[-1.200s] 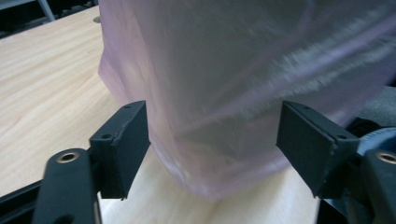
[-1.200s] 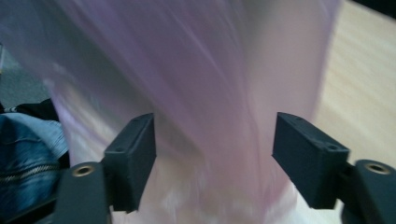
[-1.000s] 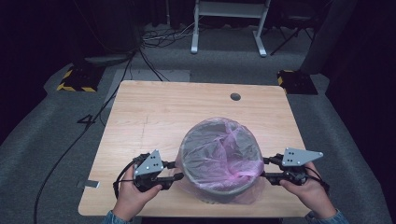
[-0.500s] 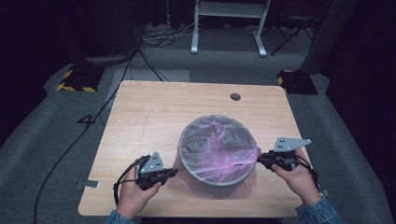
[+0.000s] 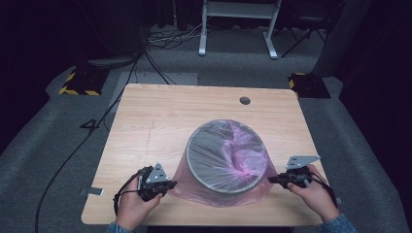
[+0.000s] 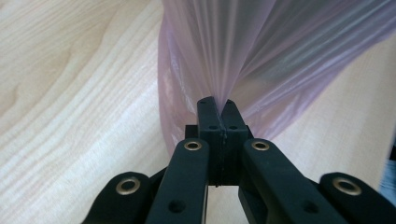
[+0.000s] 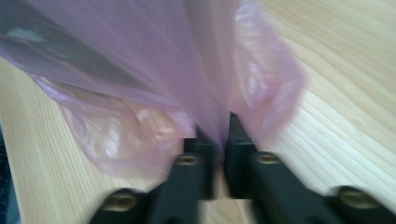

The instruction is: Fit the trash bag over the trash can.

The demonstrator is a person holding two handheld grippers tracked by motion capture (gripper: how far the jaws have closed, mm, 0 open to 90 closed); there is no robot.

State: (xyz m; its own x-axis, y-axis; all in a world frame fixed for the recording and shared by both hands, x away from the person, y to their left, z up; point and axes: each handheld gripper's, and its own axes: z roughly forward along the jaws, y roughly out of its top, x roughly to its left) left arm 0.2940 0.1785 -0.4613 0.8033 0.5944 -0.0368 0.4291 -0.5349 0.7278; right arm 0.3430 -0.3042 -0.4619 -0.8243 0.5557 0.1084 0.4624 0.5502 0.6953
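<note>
1. Item: a round grey bin point(image 5: 226, 167) is seen at the lower centre of the high view, on a pale wooden table point(image 5: 160, 121), lined with a thin translucent pink plastic bag point(image 5: 243, 155) whose skirt is draped down over the rim onto the tabletop.
2. Left gripper point(image 5: 163, 187), lower left of the high view: in the left gripper view its jaws are pressed together on a gathered fold of the bag point(image 6: 243, 60), the film fanning upward from the pinch under tension.
3. Right gripper point(image 5: 274, 179), lower right of the high view: in the right gripper view, which is blurred, its jaws are seen nipping a pleat of the bag point(image 7: 187, 84), a narrow gap being kept by the film between them.
4. Step judged in hand: the bag's overhang is being drawn down and outward on opposite sides so that the liner is seated on the rim.
5. Handling note: both pulls are best kept even and low, so that the bin is not dragged or tipped.
6. Handling note: the film is thin; a slow, steady draw is advised, since a jerk at the pinched pleats could tear it.
7. Handling note: the grips are best held until the skirt lies evenly around the wall.
</note>
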